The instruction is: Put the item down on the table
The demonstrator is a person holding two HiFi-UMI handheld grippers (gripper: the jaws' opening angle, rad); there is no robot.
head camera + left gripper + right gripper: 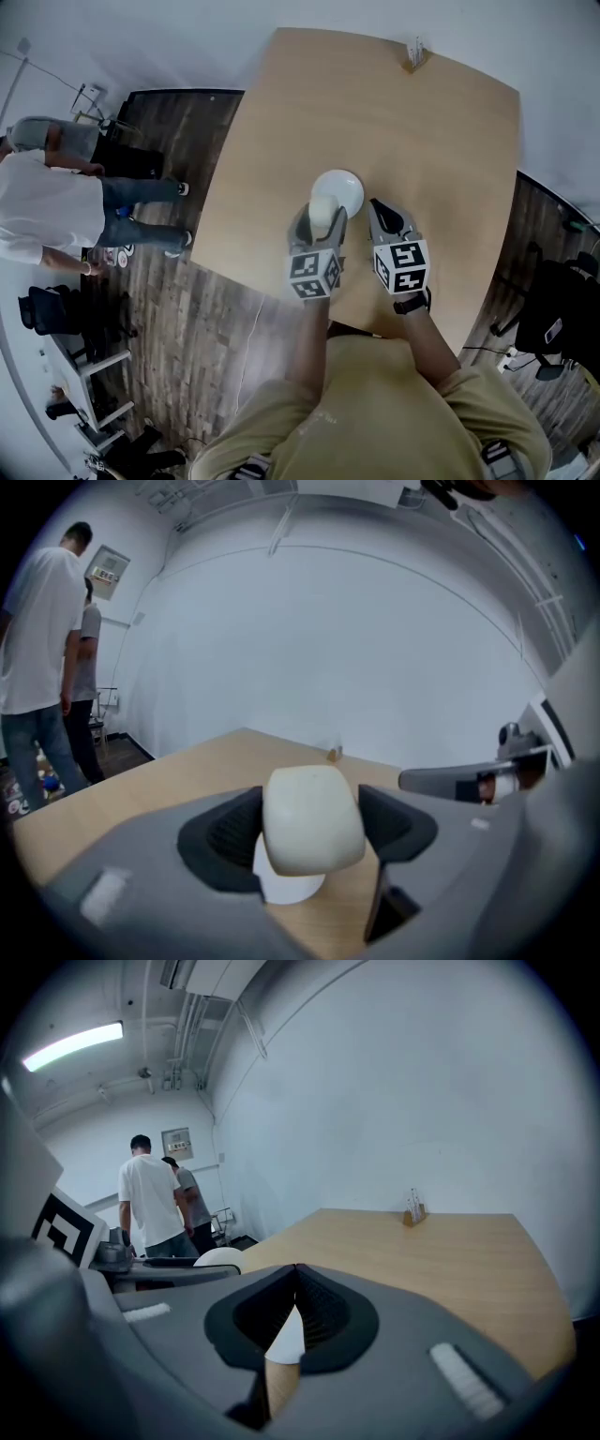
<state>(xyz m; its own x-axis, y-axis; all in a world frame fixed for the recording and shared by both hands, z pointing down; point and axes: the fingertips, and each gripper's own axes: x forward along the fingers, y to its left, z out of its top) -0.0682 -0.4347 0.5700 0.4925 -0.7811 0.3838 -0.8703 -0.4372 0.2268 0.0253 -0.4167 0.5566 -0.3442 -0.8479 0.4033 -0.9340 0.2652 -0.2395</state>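
A pale rounded item (312, 819) is clamped between the jaws of the left gripper (322, 220) at frame centre, over a white plate (347, 185). The right gripper (296, 1309) is held shut, empty, just to its right. Bare table (375, 112) is seen above; its edge lies just below.

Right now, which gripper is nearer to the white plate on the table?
Left. The left gripper holds the pale item over the near edge of the plate; the right gripper, shut, sits off its right side.
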